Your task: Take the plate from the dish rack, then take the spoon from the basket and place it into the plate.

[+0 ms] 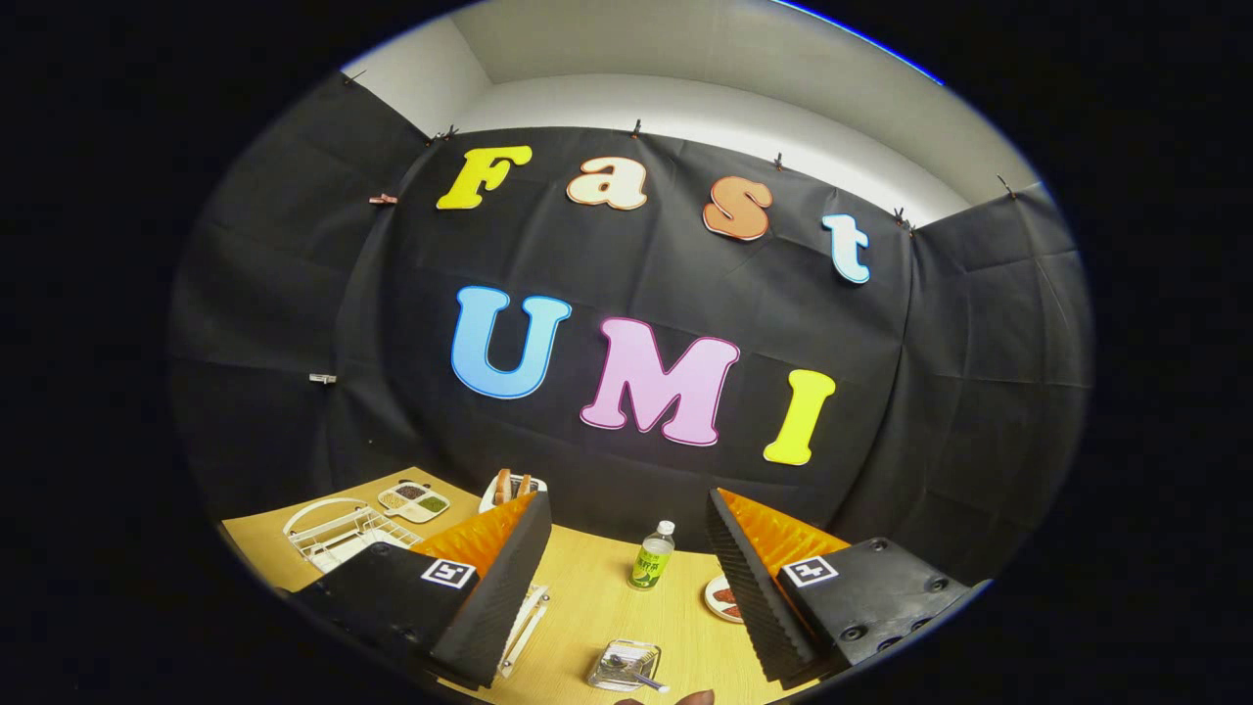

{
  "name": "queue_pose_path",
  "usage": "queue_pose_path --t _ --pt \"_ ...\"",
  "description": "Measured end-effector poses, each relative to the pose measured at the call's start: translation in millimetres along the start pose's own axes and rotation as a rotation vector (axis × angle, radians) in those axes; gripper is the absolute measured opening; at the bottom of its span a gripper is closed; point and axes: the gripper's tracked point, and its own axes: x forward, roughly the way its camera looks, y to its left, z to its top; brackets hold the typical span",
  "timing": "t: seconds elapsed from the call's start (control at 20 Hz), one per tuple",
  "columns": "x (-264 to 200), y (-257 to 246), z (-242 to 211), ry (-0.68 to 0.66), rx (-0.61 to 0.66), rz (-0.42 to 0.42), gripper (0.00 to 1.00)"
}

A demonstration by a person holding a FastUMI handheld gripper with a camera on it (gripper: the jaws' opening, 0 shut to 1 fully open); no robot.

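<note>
Claw (626,587) wide apart, nothing btwn the fingers, held above the table (597,607) w/ fingers tilted up toward the back wall. Btwn the fingers, near their base: small clear square dish (624,664) w/ a thin metal utensil lying in it, poss. the spoon (634,674) but too small to be sure. Just below that, a bit of a fingertip-like shape (697,697), cut off. Ahead of the dish, btwn the fingers: small bottle (652,555), pale cap, green label, upright, apart from the dish. By the right finger's inner side, a round plate (722,598) w/ reddish stuff on it, mostly hidden behind the finger. By the left finger's inner side, a flat clear/white thing (524,619) on the table, partly covered, can't tell what. Beyond the left finger: white wire dish rack (338,529) w/ arched handle; contents unclear. Near it, a white divided tray (414,501) w/ brownish and green fillings. Just past the left fingertip, a white basket (511,487) w/ wooden-looking handles sticking up, lower part hidden by the finger. Table is light wood grain. Black cloth walls clipped up on three sides, pale wall and ceiling above.
</note>
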Motion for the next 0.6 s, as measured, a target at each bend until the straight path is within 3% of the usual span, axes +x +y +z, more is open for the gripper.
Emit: queue_pose_path --t 0.25,0.6 --pt "16.0 31.7 -7.1 0.05 0.014 0.067 0.97" --pt "44.1 111.8 -50.8 0.286 0.028 0.214 0.95"
